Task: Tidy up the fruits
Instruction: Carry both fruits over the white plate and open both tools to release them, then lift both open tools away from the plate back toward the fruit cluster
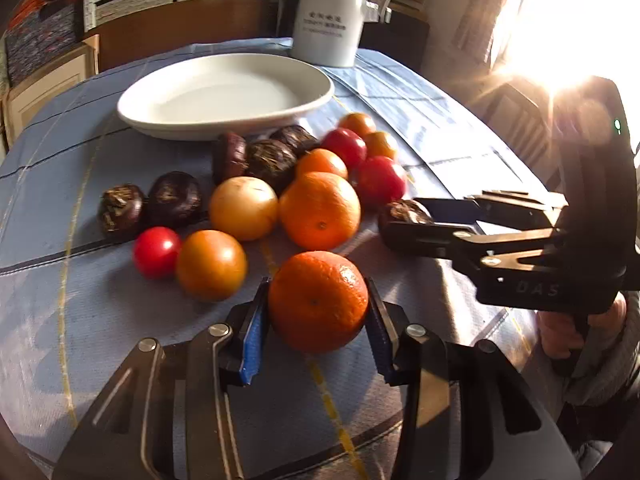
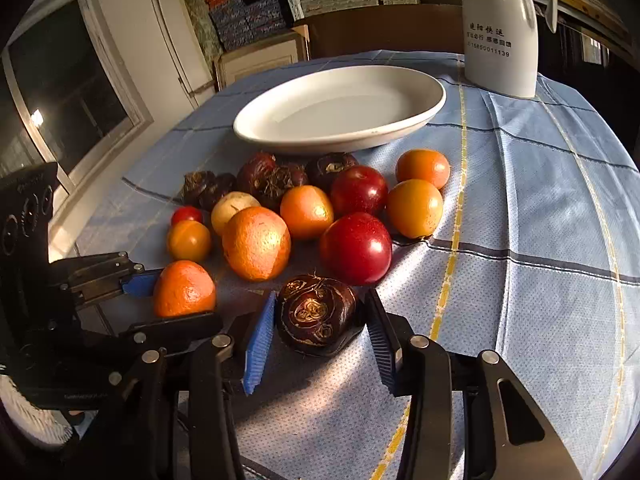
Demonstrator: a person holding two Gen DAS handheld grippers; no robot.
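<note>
2 grippers working at once: left gripper point(image 1: 318, 336) is clamped on an orange point(image 1: 318, 300), right gripper point(image 2: 320, 344) brackets a dark chestnut-like fruit point(image 2: 316, 314), left pad touching, right pad at its edge; firm grip I can't confirm. Both fruits sit on the tabletop point(image 2: 540, 280) at the near edge of the pile, easiest reach. Empty white plate point(image 2: 340, 108) sits just behind the pile toward the far edge, likely the drop target. White jug point(image 2: 500, 28) stands beyond it, clear of the path.
</note>
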